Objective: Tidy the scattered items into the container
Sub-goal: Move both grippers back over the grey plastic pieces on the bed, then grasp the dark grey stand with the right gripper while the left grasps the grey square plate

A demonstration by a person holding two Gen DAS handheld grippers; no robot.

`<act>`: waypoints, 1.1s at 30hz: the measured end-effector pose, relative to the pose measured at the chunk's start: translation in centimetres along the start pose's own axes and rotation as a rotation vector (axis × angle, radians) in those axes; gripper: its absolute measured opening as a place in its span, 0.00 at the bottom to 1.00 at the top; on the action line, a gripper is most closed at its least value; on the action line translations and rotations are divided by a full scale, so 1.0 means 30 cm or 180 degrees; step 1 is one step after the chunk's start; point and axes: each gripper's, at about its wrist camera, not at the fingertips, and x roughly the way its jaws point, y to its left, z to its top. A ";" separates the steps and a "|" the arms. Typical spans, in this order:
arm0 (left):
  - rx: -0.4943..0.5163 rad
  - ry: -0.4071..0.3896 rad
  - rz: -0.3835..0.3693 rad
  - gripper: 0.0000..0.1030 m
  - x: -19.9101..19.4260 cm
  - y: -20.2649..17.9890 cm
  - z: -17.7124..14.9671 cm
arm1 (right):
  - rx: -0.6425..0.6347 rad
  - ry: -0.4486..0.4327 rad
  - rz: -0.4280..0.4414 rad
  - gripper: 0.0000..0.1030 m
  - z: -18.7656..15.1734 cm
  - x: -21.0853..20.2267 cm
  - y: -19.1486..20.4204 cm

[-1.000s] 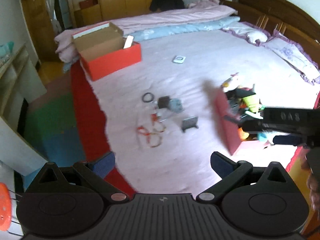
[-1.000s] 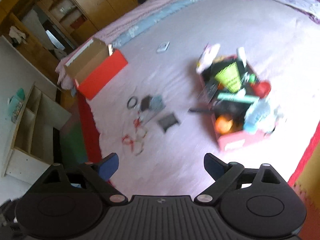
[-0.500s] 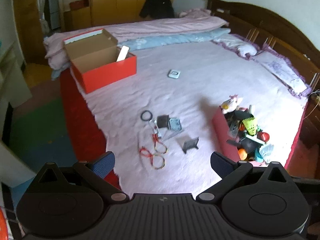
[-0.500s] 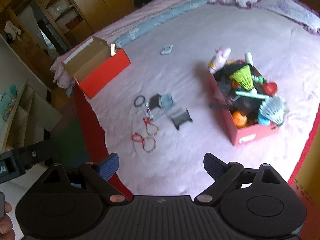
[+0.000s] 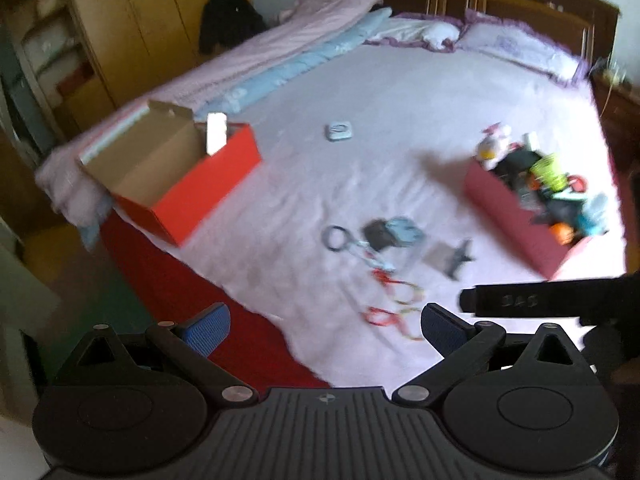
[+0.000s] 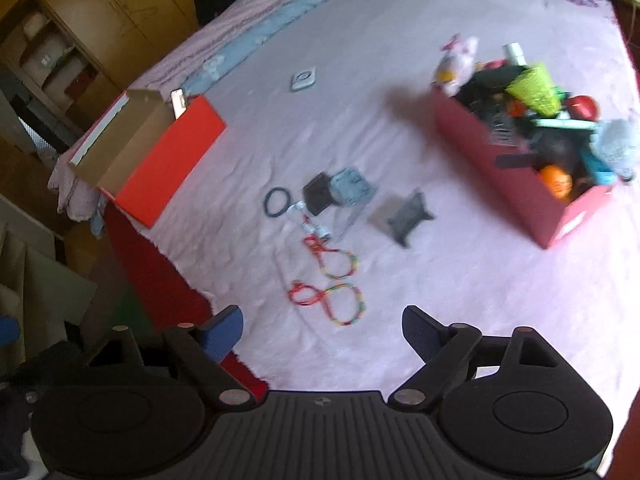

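Small items lie scattered mid-bed: a dark ring (image 6: 277, 201), a black pouch (image 6: 319, 194), a pale blue square (image 6: 351, 188), a grey folded stand (image 6: 404, 216) and coloured cords (image 6: 334, 280). They also show in the left wrist view, with the ring (image 5: 336, 237) and the cords (image 5: 394, 304). An open red shoebox (image 5: 188, 184) (image 6: 160, 152) stands at the left. A red box (image 6: 516, 188) (image 5: 516, 216) full of toys stands at the right. My left gripper (image 5: 325, 326) and right gripper (image 6: 322, 330) are open and empty, above the bed's near edge.
A small white square device (image 5: 339, 131) (image 6: 304, 79) lies farther up the pink bedsheet (image 6: 400, 312). Folded quilts (image 5: 280, 60) and pillows (image 5: 520, 48) line the far side. A wardrobe (image 5: 120, 20) stands at the left. The other gripper's black body (image 5: 540, 302) crosses the left wrist view at the right.
Both cameras have swung and moved closer to the bed; the scattered items appear larger. The right gripper's body has come into the left wrist view. Both grippers stay open.
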 end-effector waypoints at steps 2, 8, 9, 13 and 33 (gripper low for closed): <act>0.0074 0.0010 -0.0106 1.00 0.035 0.025 0.032 | 0.0113 -0.0036 -0.0026 0.85 0.022 0.007 0.031; 0.0490 0.0105 -0.0548 1.00 0.248 0.046 0.119 | 0.0710 -0.0140 -0.0213 0.88 0.064 0.057 0.013; 0.0579 0.0134 -0.0629 1.00 0.298 0.045 0.132 | 0.0819 -0.0167 -0.0274 0.88 0.069 0.075 0.004; 0.0948 0.0294 -0.0943 1.00 0.503 0.040 0.187 | 0.1151 -0.0321 -0.0542 0.86 0.095 0.160 -0.011; 0.2108 0.0343 -0.1541 1.00 1.123 -0.030 0.218 | 0.1780 -0.0224 -0.1515 0.77 0.223 0.609 -0.082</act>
